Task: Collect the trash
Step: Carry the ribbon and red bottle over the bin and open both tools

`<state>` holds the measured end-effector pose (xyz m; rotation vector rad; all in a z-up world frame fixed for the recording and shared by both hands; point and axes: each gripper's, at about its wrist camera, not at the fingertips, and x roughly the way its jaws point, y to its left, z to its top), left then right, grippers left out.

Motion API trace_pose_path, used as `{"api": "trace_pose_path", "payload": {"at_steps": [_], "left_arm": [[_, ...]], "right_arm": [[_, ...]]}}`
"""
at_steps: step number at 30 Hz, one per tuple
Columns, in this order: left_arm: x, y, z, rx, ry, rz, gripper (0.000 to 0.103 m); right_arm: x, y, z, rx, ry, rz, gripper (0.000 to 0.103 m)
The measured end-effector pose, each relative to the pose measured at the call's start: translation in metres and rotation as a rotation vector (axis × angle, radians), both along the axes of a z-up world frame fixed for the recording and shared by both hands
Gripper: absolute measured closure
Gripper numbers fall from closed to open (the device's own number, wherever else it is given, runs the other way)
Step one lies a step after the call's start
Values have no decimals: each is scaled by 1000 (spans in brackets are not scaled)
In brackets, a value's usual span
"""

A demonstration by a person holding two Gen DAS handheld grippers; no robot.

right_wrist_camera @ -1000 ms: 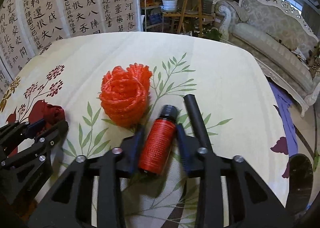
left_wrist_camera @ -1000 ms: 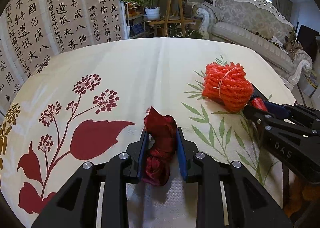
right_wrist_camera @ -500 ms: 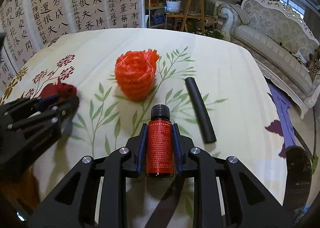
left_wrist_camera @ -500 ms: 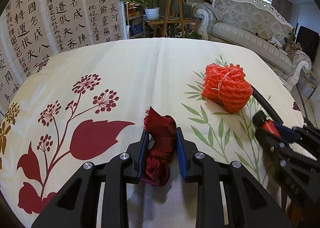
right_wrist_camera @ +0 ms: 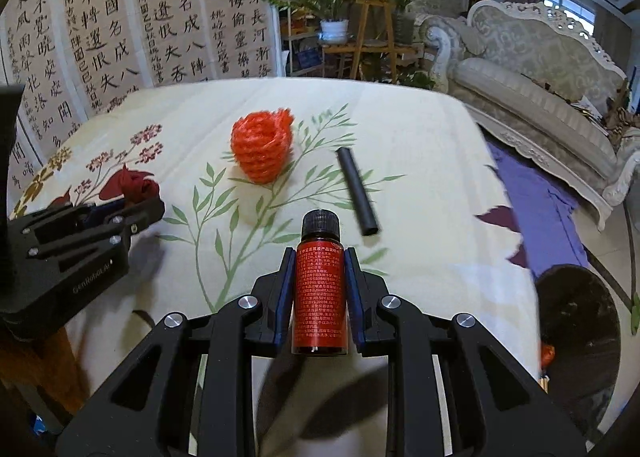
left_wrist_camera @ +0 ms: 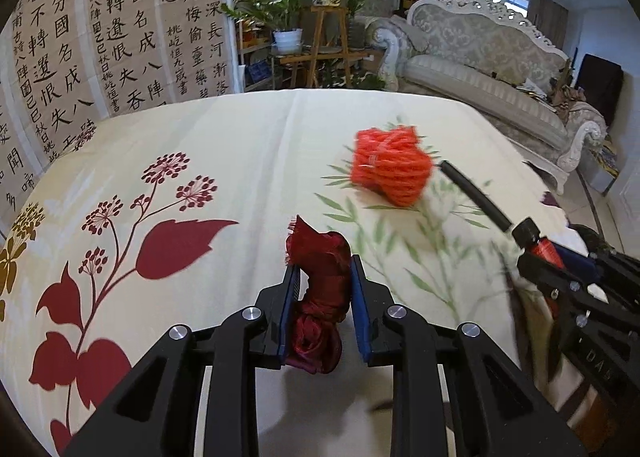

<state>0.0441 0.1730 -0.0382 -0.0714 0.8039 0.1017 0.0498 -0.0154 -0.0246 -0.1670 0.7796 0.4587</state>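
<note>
Trash sits in both tongs right now. The left gripper [left_wrist_camera: 322, 283] tilts down toward the table and pinches a dark red scrunched cloth [left_wrist_camera: 318, 297] between its blue pads; the cloth pokes up past the tips. The right gripper [right_wrist_camera: 318, 269] tilts down the same way and squeezes a small red bottle [right_wrist_camera: 319, 289] with a black cap, standing up between its fingers, over the near edge of the table.

Farther out on the flowery tablecloth [right_wrist_camera: 420, 145], a black tube [right_wrist_camera: 357, 191] lies flat, just beside the green leaf print. Past it sits an orange net ball [right_wrist_camera: 261, 147], apart from the tube. A dark round bin [right_wrist_camera: 580, 337] stands on the floor at the right side of the table.

A second ago the bottle lay right next to the orange ball and the tube. Now it is pulled back toward me and well apart from both. The red cloth is lifted back a bit too.
</note>
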Motion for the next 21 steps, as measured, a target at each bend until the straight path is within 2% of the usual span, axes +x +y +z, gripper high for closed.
{"api": "trace_pose_path", "payload": {"at_steps": [11, 21], "left_arm": [[-18, -56, 29, -12, -88, -99, 78], [-10, -153, 32, -16, -119, -301, 78]], "right_arm": [[-21, -79, 18, 54, -60, -140, 80], [-25, -180, 12, 22, -97, -386, 80]]}}
